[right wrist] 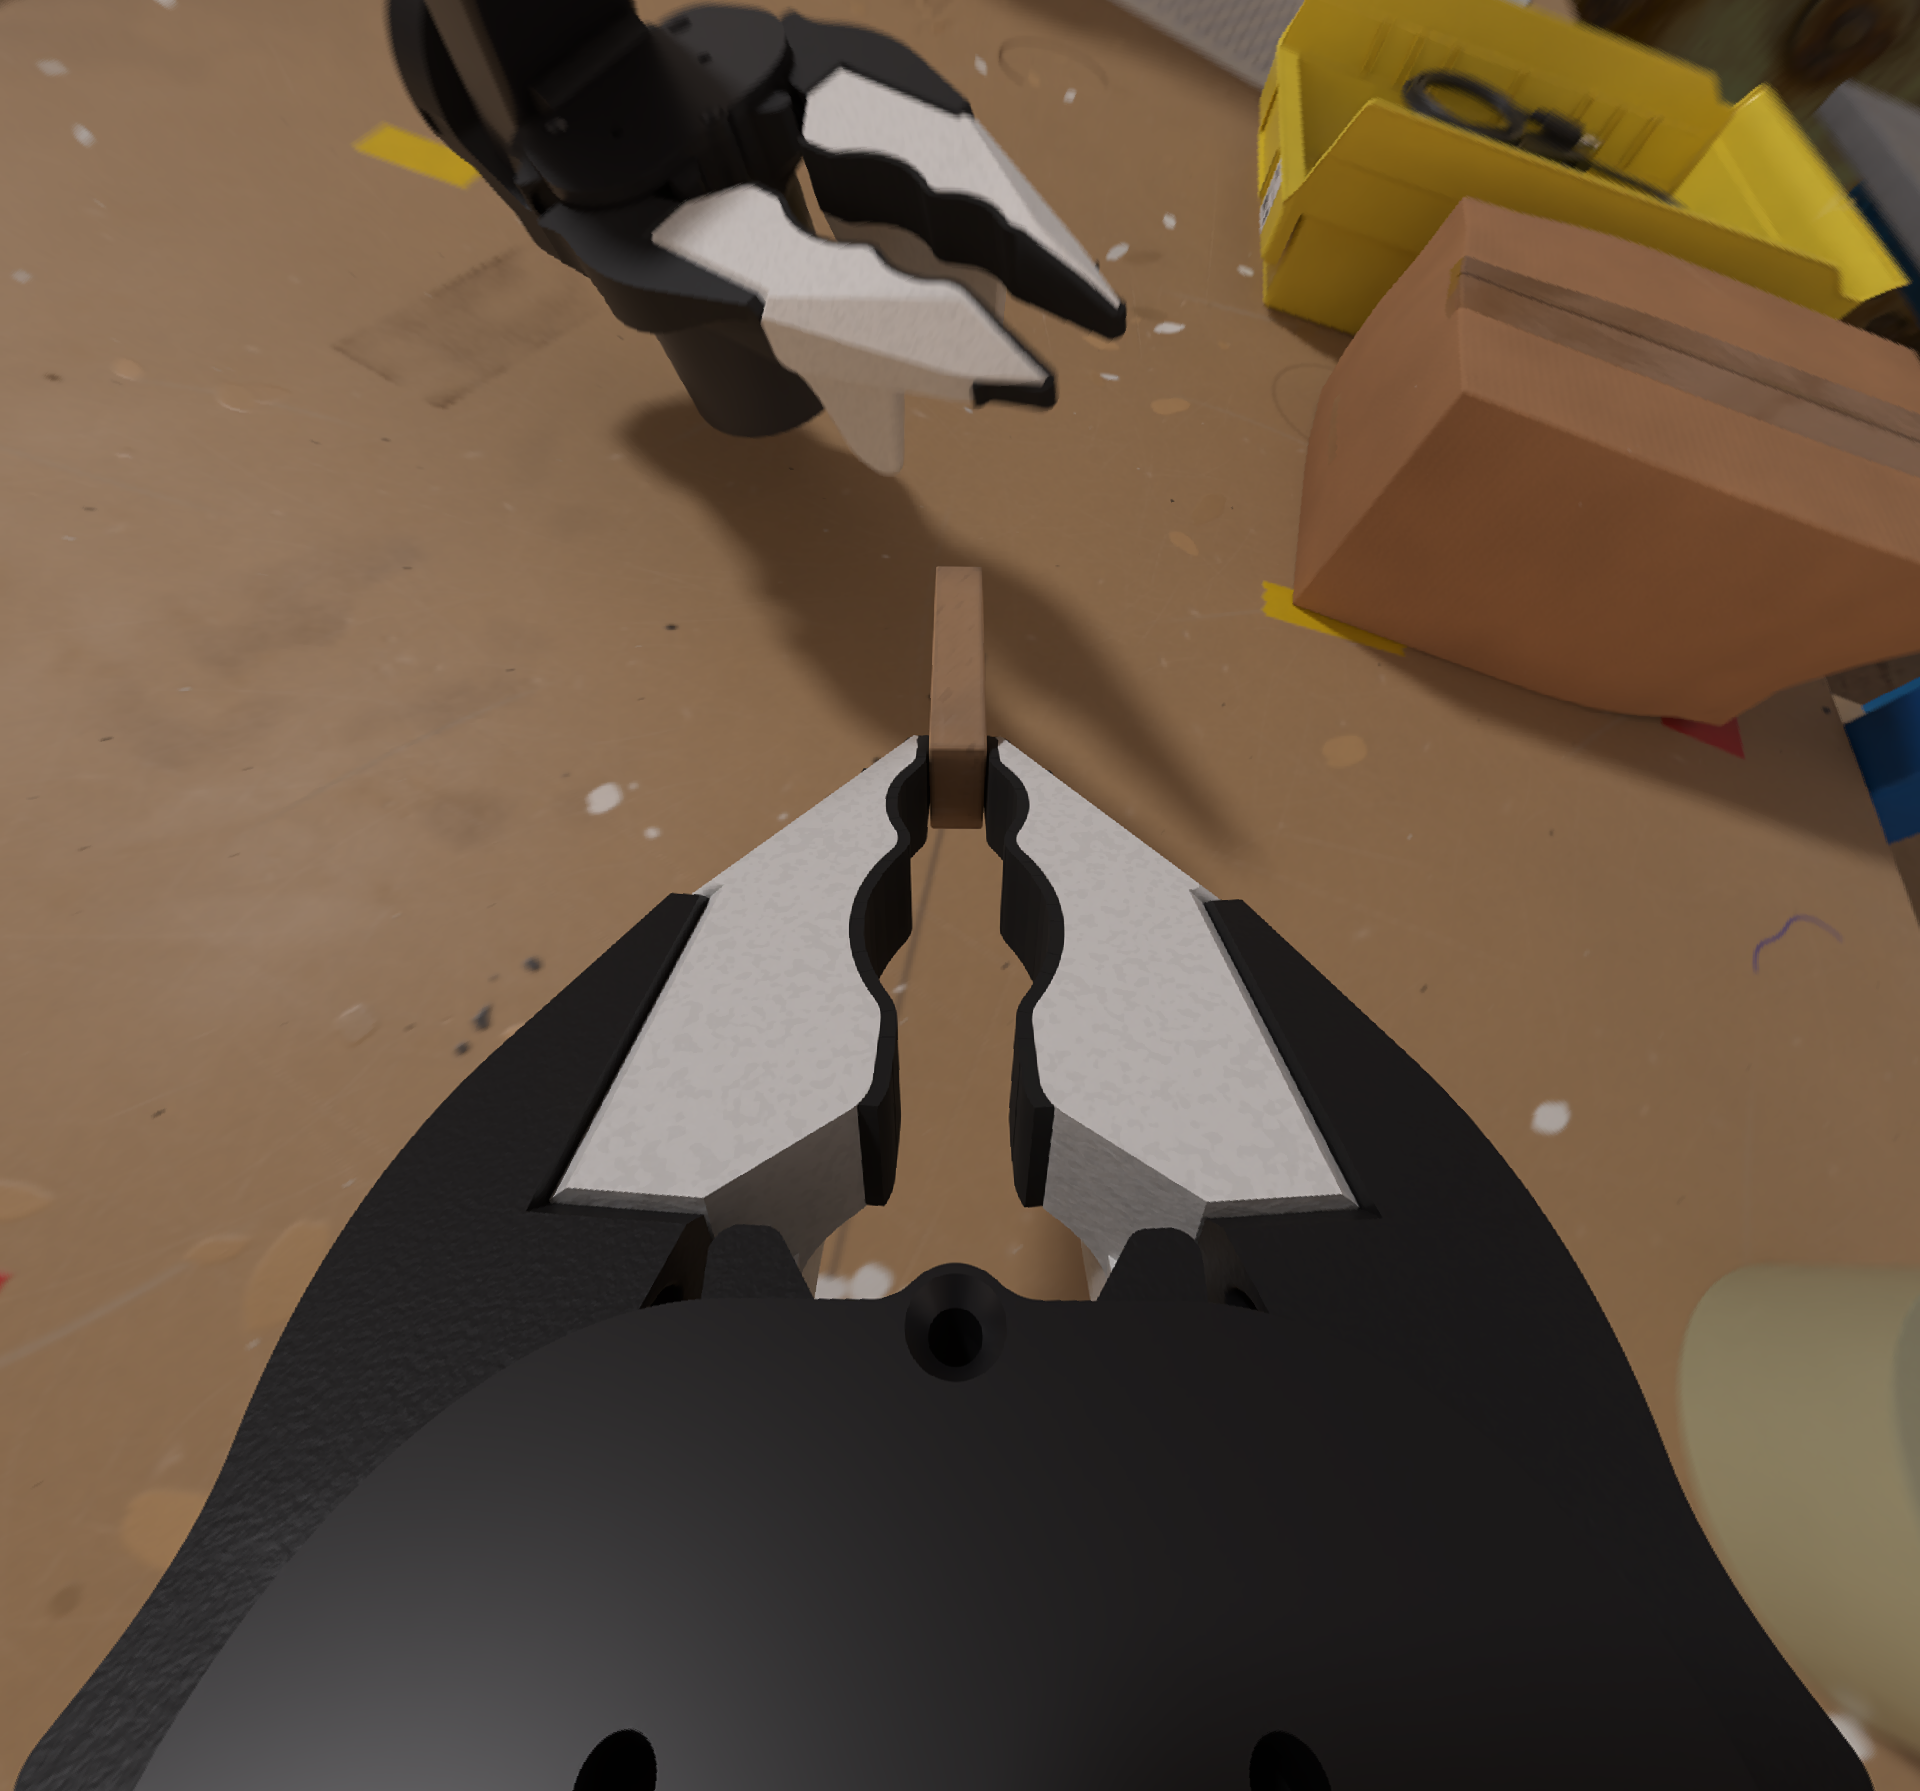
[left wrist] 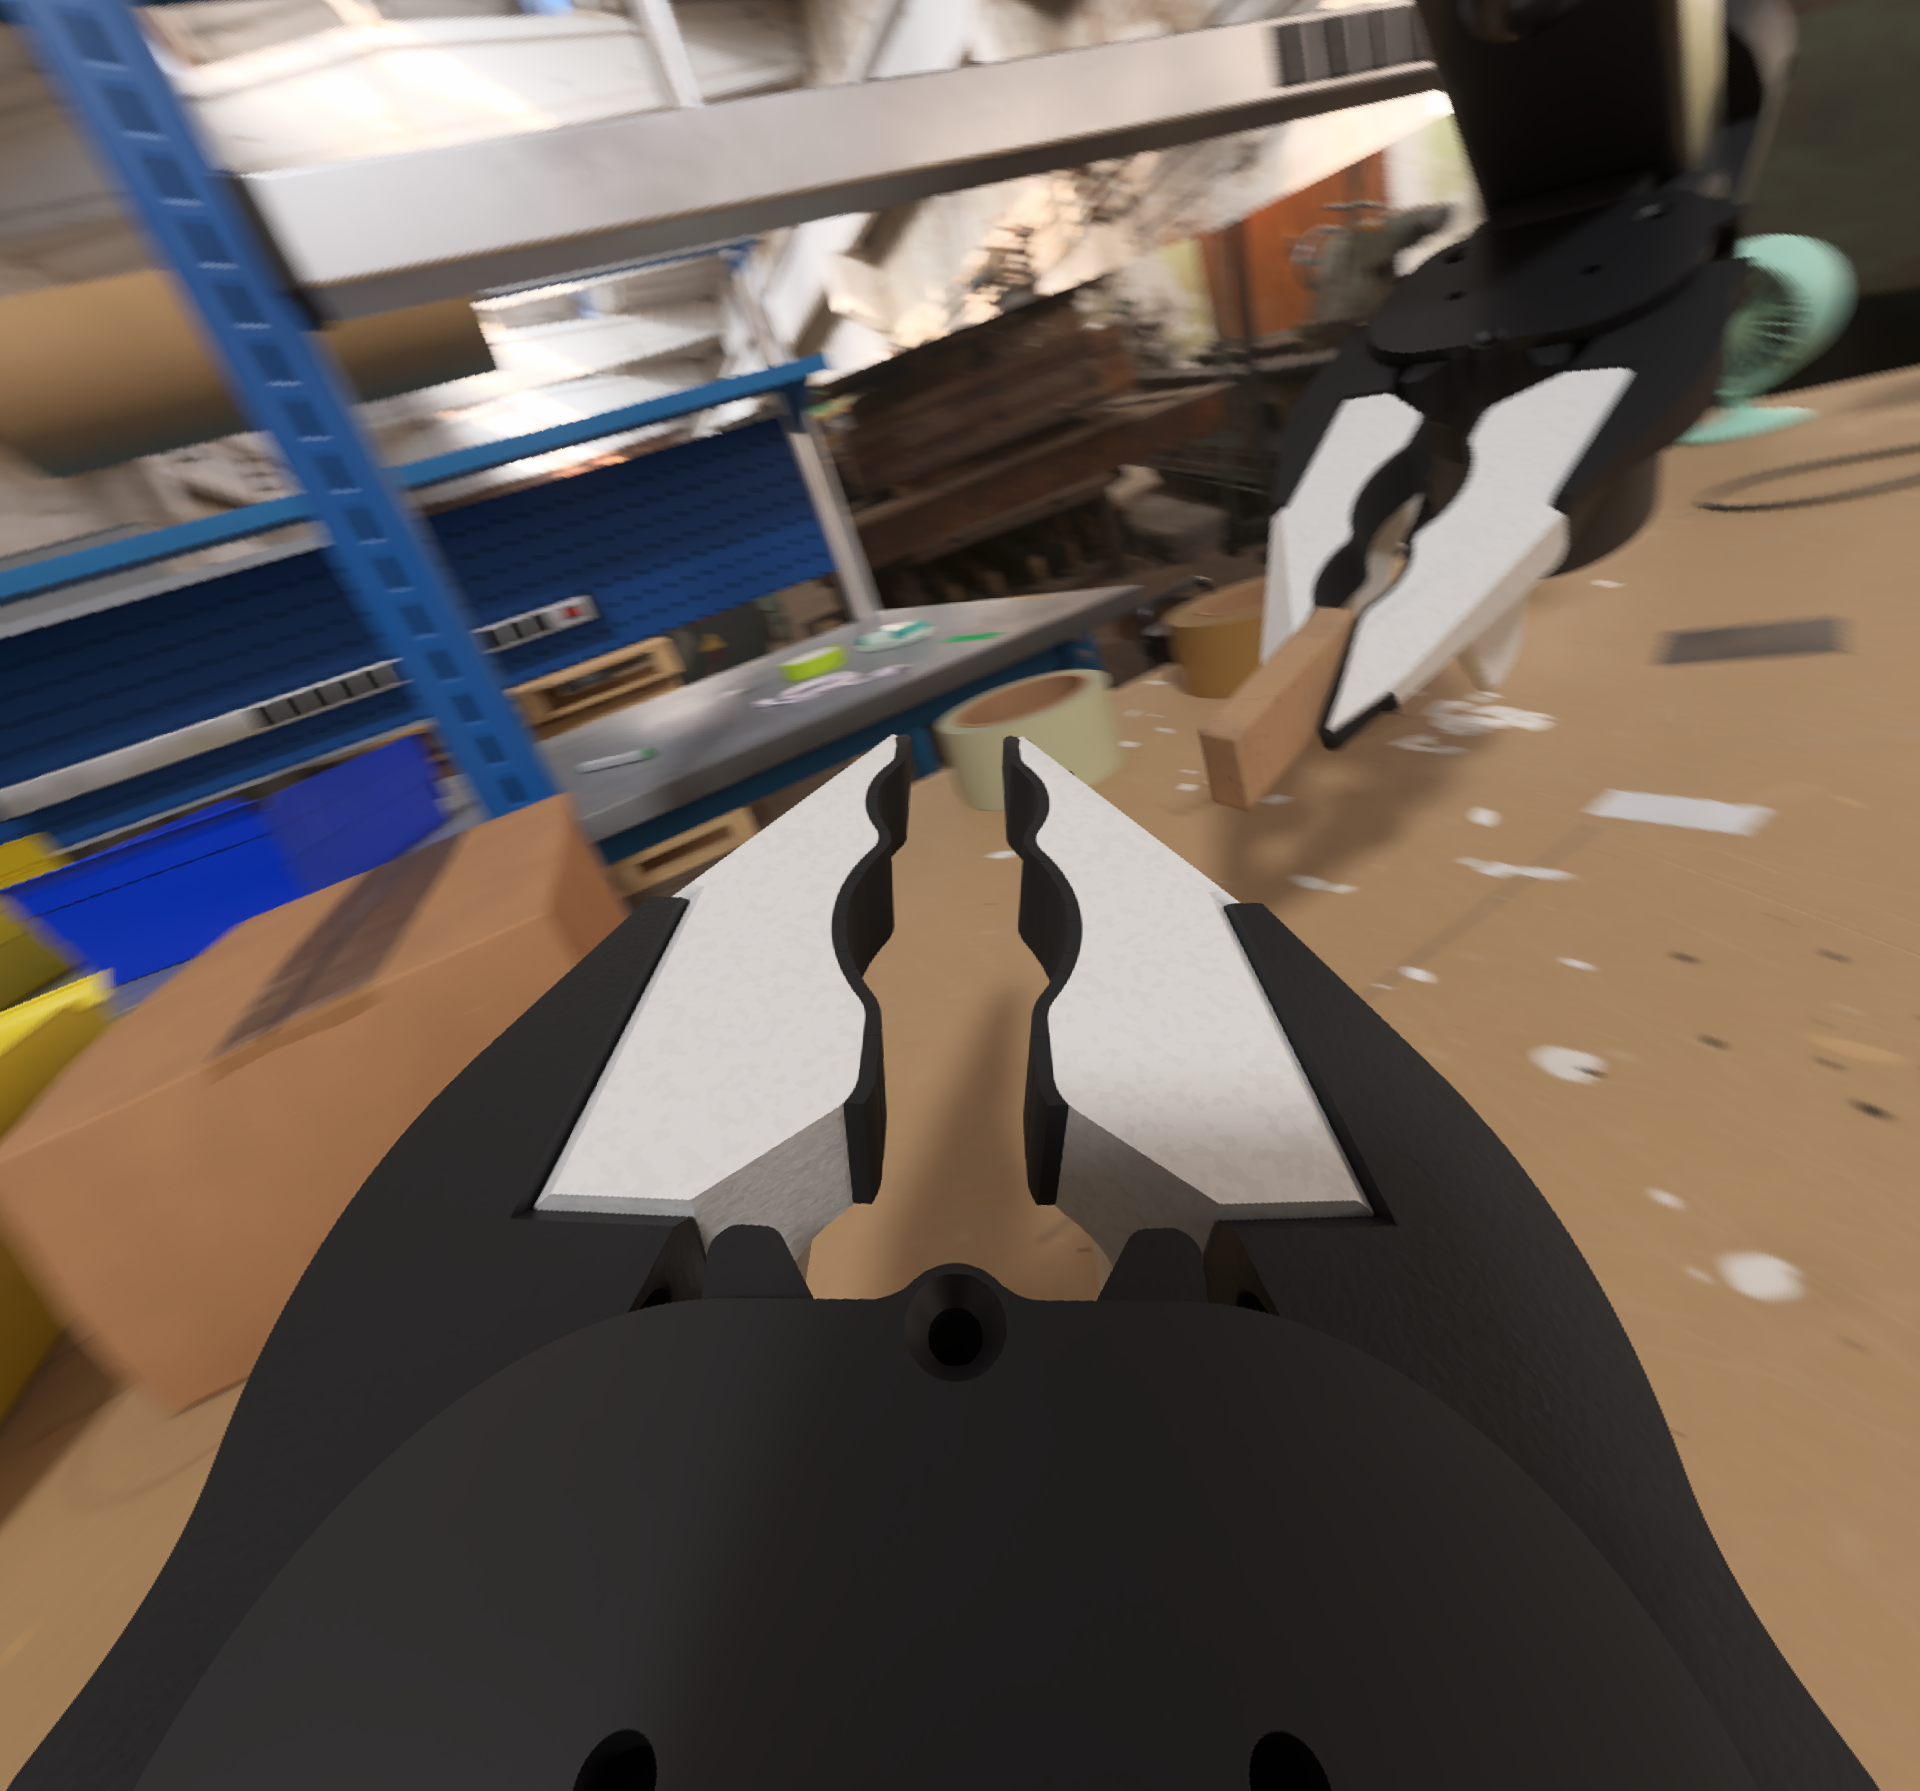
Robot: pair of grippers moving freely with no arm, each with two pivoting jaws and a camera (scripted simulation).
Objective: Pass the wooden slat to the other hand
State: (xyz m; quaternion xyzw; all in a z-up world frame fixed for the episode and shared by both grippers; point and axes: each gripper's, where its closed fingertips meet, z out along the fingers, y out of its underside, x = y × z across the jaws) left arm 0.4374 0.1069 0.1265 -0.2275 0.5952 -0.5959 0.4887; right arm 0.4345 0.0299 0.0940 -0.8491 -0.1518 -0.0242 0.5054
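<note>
Slat: pinched at right gripper tips. Left gripper: fingers apart, empty, near slat. Handover pending.

A messy workshop with shelves and work tables

Tall blue metal shelves stand at the side, with blue bins and yellow bins for small parts. The big brown worktop is spotted with white paint and bits of yellow tape. A cardboard box and a roll of tape sit on it. Farther back there is a grey work table with small things on it, a stack of dark wood and a green fan.
</note>
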